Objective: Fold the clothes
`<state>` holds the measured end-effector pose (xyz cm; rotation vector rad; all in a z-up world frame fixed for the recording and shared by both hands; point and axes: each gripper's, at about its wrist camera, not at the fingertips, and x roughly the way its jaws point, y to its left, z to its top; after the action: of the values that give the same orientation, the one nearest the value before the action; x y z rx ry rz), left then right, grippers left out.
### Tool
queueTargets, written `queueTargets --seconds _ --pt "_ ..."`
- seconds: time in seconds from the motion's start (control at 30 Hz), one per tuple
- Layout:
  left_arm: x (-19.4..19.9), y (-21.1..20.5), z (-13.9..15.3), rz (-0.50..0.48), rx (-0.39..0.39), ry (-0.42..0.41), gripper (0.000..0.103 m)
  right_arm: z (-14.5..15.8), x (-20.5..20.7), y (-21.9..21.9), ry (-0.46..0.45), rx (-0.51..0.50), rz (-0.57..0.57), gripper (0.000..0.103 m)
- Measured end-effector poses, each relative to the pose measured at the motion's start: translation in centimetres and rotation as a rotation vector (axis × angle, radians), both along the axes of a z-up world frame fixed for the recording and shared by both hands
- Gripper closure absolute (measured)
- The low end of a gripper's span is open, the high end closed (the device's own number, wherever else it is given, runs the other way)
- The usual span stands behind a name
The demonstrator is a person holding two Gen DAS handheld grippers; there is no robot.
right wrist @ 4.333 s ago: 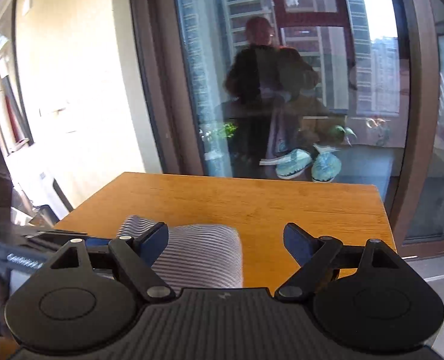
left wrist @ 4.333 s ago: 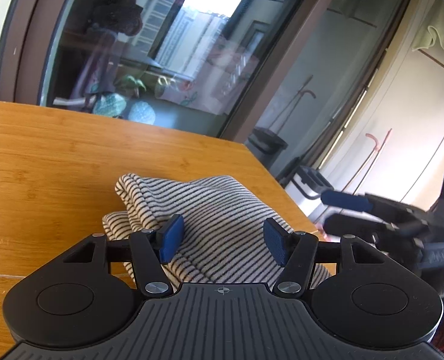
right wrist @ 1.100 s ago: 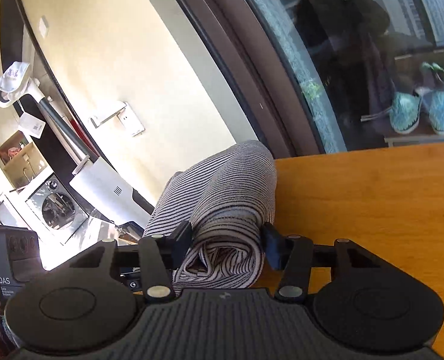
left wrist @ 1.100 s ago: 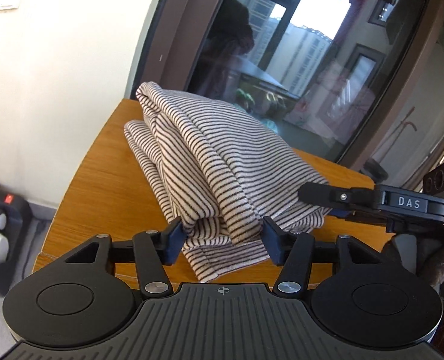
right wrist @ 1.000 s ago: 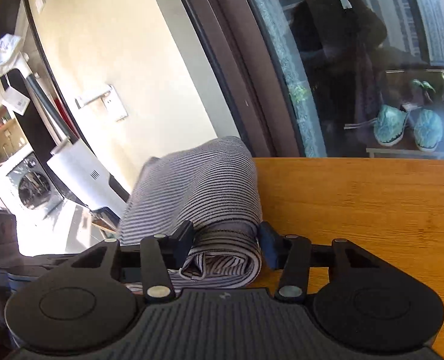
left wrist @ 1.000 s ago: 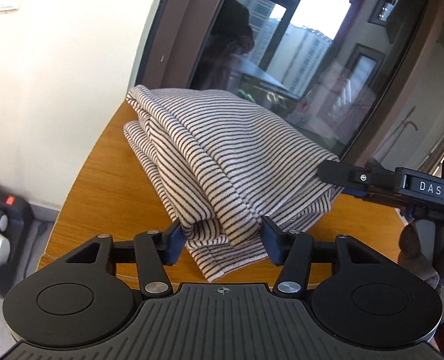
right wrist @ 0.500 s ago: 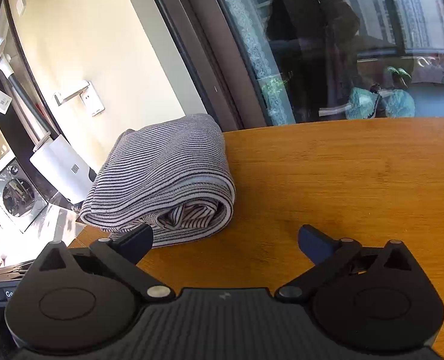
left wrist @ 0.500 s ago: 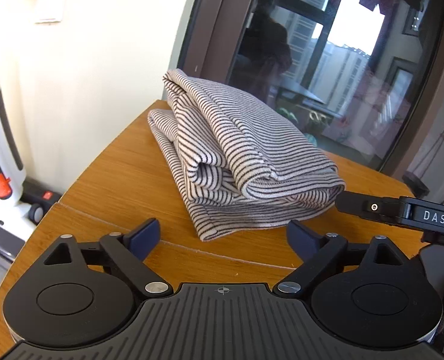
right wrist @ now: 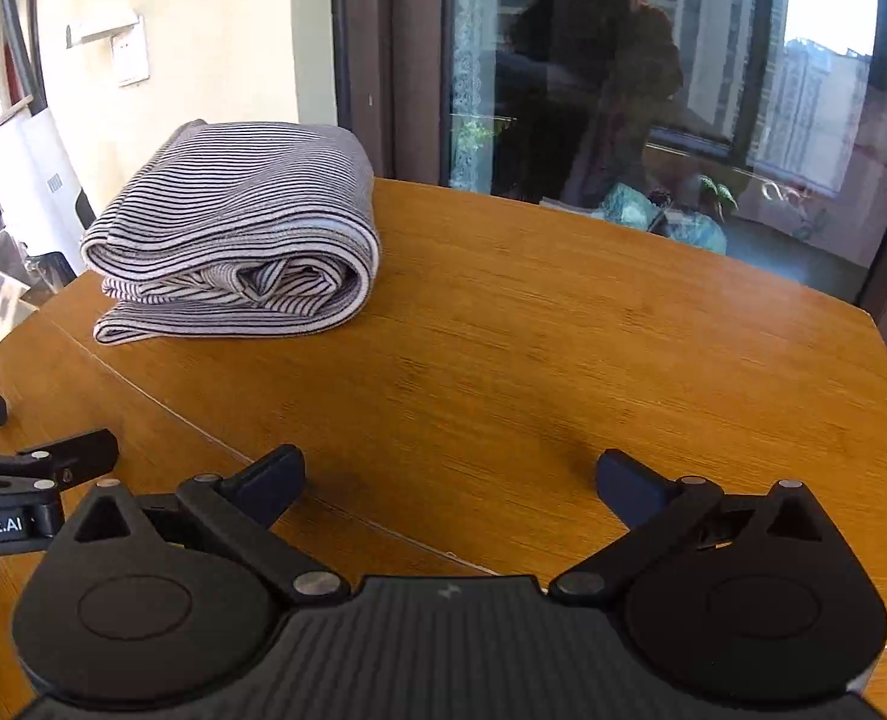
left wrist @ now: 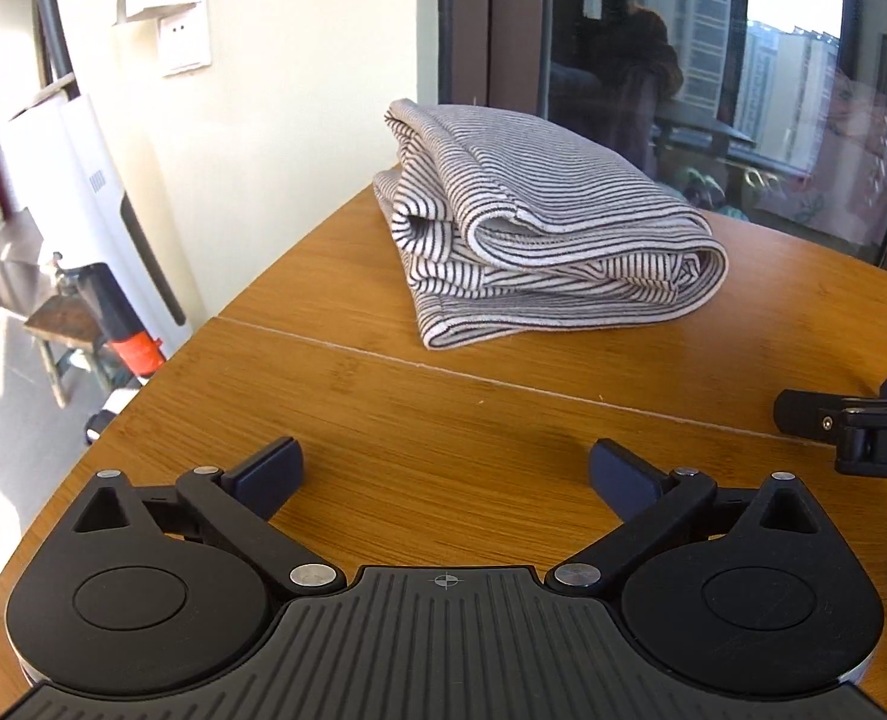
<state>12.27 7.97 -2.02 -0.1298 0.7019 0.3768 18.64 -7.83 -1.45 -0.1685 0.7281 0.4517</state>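
With the striped shirt (left wrist: 539,222) lying folded on the table (left wrist: 503,420), folding looks done; both grippers (left wrist: 446,471) (right wrist: 449,480), just opened wide and empty, sit near it.

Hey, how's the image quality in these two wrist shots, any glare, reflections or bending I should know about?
Left wrist view: sharp, sunlit; the folded black-and-white striped garment casts soft shadow on the wooden table; a person reflects in the dark window glass. Right wrist view: slightly softer, the same reflection, bright sky at upper right; fisheye bows the table edge in both.
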Motion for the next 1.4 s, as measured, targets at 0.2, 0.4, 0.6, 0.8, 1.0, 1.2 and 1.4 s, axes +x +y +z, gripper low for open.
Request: queueTargets --seconds 0.2,0.4,0.6,0.8,1.0,1.2,1.4 --pt "0.3 -0.36 0.07 0.007 0.003 -0.001 0.0 -0.11 -0.11 -0.04 -0.003 0.005 0.047 0.0" --pt "0.84 -0.36 -0.05 0.009 0.003 -0.002 0.0 -0.11 -0.08 -0.17 -0.005 0.008 0.048 0.0" --pt "0.71 -0.3 0.03 0.01 0.003 -0.002 0.0 -0.09 0.03 -0.19 -0.005 0.008 0.046 0.0" --pt "0.81 -0.34 -0.03 0.01 0.002 -0.003 0.0 -0.1 -0.06 -0.4 -0.006 0.009 0.046 0.0" --pt "0.78 -0.35 -0.04 0.01 0.001 -0.004 0.0 -0.05 -0.15 -0.83 -0.007 0.009 0.049 0.0" --pt "0.91 -0.22 -0.07 0.009 0.001 -0.004 0.0 -0.03 -0.12 -0.75 -0.006 0.009 0.041 0.0" --pt "0.94 -0.34 -0.11 0.033 0.003 -0.007 0.0 -0.08 -0.07 -0.46 -0.008 0.007 0.032 0.0"
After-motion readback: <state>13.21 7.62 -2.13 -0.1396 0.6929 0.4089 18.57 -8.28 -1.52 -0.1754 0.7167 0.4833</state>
